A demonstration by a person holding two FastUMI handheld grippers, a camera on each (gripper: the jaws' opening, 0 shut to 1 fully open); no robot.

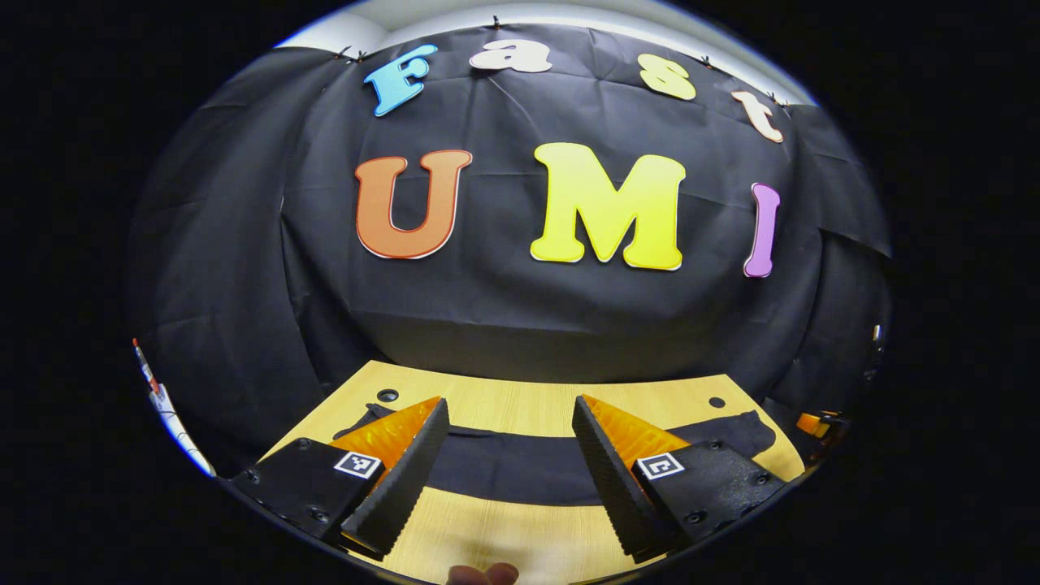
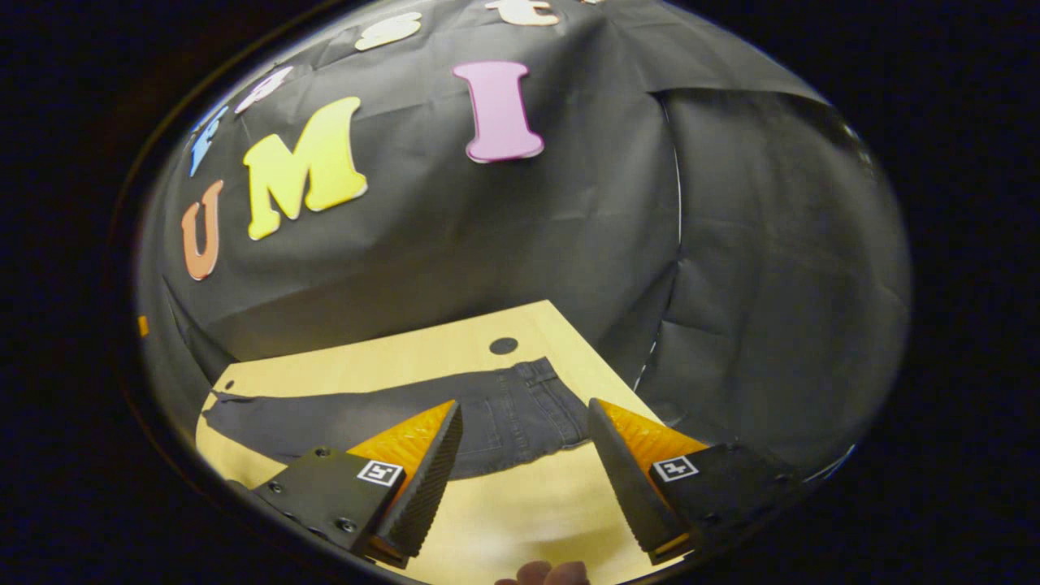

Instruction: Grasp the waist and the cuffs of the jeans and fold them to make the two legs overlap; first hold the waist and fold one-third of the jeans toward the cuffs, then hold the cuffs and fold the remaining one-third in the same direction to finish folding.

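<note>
Across the far half of the wooden table (image 2: pixel 520 520), the dark jeans (image 2: pixel 504 422) are lying flat in a long strip, with the waist (image 2: pixel 548 398) toward the right and the cuffs (image 2: pixel 223 410) stretching away to the left. We are holding the right gripper (image 2: pixel 524 479) wide open and empty near the waist, and the left gripper (image 1: pixel 508 475) equally spread, gripping nothing, above the legs. We are judging the risk as pinching only the top layer; the legs would then slide apart and overlap crookedly.
</note>
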